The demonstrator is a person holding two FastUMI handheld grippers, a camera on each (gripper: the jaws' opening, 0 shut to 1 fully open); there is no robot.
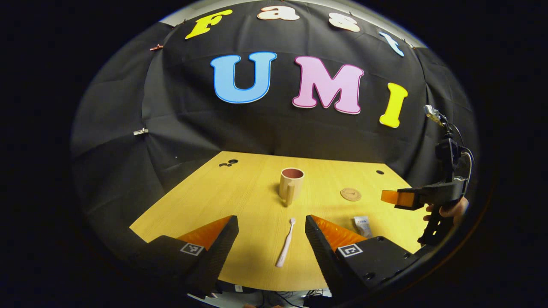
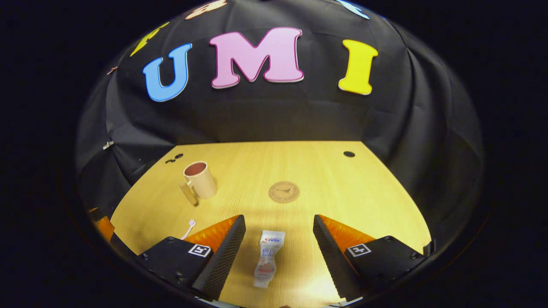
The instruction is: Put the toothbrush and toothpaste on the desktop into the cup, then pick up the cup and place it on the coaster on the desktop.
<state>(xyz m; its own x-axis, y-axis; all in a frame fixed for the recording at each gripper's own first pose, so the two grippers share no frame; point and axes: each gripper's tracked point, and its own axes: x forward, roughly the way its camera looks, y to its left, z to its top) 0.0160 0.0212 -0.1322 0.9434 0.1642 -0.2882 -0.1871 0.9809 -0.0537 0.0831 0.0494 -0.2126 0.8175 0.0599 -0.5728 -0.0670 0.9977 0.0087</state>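
A pale pink toothbrush (image 1: 286,244) lies on the wooden desktop (image 1: 239,201), lengthwise between the fingers of my open left gripper (image 1: 272,224), which hovers above it. Behind it stands a beige cup (image 1: 291,185) with its handle toward me. The round cork coaster (image 1: 350,194) lies to the cup's right. A white toothpaste tube (image 2: 269,258) lies between the fingers of my open right gripper (image 2: 279,224). In the right gripper view the cup (image 2: 199,181) stands at the left, the coaster (image 2: 284,191) in the middle, and the toothbrush head (image 2: 191,223) peeks out by the left finger. The right gripper (image 1: 396,197) and a hand show at the right in the left gripper view.
Small dark holes (image 1: 229,163) mark the desktop's far corners. The black cloth wall (image 1: 274,128) closes the back and sides. The desktop's front edge (image 1: 265,284) runs just under my left gripper, with cables below it.
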